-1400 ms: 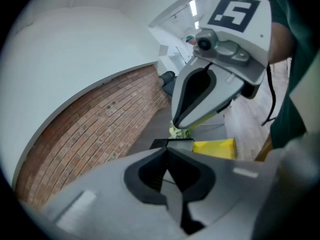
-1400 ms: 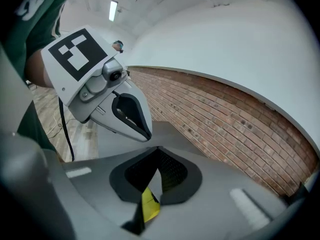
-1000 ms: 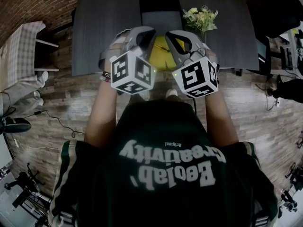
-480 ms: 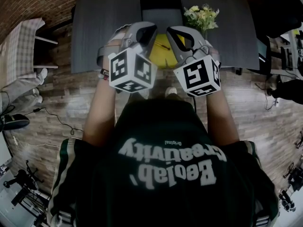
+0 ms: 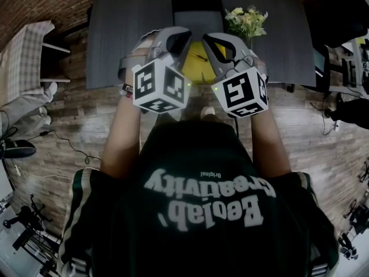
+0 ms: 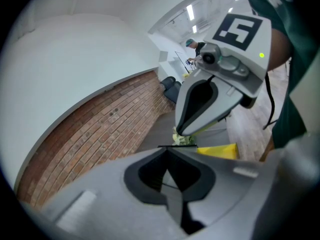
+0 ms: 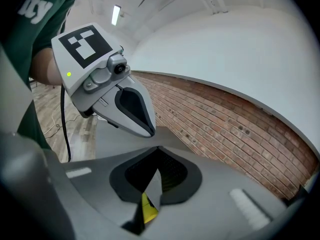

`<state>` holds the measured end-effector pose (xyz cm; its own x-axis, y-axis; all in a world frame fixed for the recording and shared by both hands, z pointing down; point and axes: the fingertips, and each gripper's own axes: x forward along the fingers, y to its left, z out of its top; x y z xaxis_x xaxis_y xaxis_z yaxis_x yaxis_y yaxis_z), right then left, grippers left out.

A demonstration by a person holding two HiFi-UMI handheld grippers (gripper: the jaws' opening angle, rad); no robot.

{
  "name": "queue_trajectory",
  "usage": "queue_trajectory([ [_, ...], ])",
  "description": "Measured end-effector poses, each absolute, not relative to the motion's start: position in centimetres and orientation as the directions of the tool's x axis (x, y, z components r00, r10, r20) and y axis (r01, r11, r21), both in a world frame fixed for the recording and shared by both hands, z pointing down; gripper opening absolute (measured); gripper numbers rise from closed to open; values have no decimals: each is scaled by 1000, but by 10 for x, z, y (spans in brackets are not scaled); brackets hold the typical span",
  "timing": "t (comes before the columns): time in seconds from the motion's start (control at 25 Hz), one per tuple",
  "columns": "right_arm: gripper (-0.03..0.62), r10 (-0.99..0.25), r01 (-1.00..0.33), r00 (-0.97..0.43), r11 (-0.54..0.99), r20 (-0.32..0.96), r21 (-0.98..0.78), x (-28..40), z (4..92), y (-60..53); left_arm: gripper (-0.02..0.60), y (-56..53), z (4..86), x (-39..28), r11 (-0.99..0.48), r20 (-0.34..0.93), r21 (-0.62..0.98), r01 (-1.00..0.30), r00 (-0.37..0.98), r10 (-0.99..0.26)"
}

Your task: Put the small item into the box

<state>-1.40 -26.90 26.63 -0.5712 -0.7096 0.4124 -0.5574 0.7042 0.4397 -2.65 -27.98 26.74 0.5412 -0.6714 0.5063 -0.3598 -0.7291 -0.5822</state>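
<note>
In the head view I hold both grippers side by side over the near edge of a dark grey table (image 5: 127,33). A yellow object (image 5: 199,62) lies on the table between and under them, mostly hidden; the left gripper view shows its corner (image 6: 218,151). The left gripper (image 5: 182,39) has its jaws closed tip to tip (image 6: 167,148) with nothing between them. The right gripper (image 5: 212,41) is also shut (image 7: 159,149), and a bit of yellow shows below its jaws. I cannot make out any small item.
A vase of pale flowers (image 5: 247,21) stands on the table just beyond the right gripper. A dark rectangular thing (image 5: 196,10) sits at the table's far side. Brick wall lies behind, a checked chair (image 5: 26,56) at left, and wood floor with cables below.
</note>
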Motion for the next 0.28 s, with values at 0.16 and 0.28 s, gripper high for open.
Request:
queue_trajectory([
  [0.16,5,-708,-559,-573,706,413,435,-11,267,-268,3,-277,267,-24,-729,506,-583,-358,541,-671],
  [0.28,5,-705,-553,-571,709,421,437,-8,270,-266,3,-275,267,-21,-727,504,-585,-360,541,-674],
])
